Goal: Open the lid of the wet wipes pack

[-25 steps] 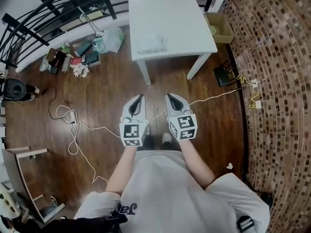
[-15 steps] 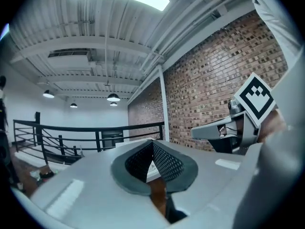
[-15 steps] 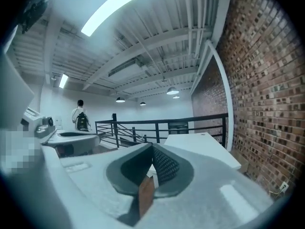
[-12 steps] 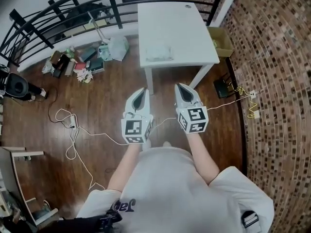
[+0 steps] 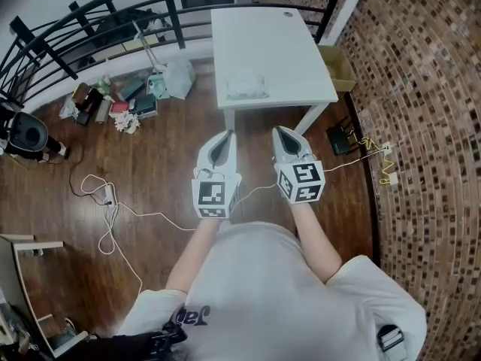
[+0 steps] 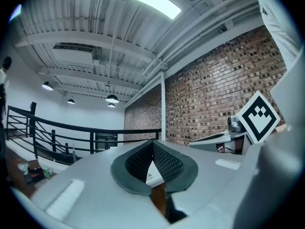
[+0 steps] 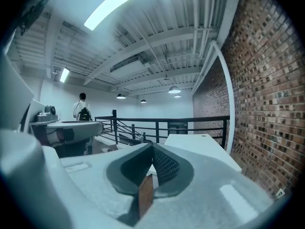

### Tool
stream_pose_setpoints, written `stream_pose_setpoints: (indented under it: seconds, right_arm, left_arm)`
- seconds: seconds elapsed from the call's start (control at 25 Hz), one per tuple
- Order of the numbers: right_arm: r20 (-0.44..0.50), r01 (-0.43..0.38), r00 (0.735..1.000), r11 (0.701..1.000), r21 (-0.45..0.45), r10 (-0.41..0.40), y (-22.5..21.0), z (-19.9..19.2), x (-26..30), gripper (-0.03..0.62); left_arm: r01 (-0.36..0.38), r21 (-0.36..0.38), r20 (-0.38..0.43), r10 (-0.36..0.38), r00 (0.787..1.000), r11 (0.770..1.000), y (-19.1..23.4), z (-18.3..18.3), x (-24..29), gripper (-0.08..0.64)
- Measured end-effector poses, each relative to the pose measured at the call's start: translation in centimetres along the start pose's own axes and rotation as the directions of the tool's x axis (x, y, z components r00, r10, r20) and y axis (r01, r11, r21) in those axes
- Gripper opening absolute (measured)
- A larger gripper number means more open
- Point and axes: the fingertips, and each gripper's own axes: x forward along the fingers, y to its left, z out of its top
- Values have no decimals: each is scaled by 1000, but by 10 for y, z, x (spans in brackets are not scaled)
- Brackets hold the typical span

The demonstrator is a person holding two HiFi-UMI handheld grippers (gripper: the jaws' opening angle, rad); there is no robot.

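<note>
Clamped fully shut on nothing: left tool [image 5: 225, 137] and right tool [image 5: 281, 131], side by side, pointing roughly level. Well ahead of both tips, flat on the bench [image 5: 289, 51]: the wet wipes pack [image 5: 246, 87]. Too small to tell lid raised or closed. If approaching, probably best to come in level, pin with one, lift with the other.

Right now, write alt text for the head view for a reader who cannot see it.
From above, a person holds the left claw and right claw side by side, both shut and empty, over a wooden floor. Ahead, the wet wipes pack lies untouched on a white table, a brick wall to its right.
</note>
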Motion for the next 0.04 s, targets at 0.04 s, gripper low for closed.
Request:
stream_pose_setpoints:
  seconds: [0.04]
  right_arm:
    - [1,-4,1000,1000,-5,4,2,2,2,-9]
  left_arm:
    - [-1,4,1,1,1000,1000,3,2,2,15]
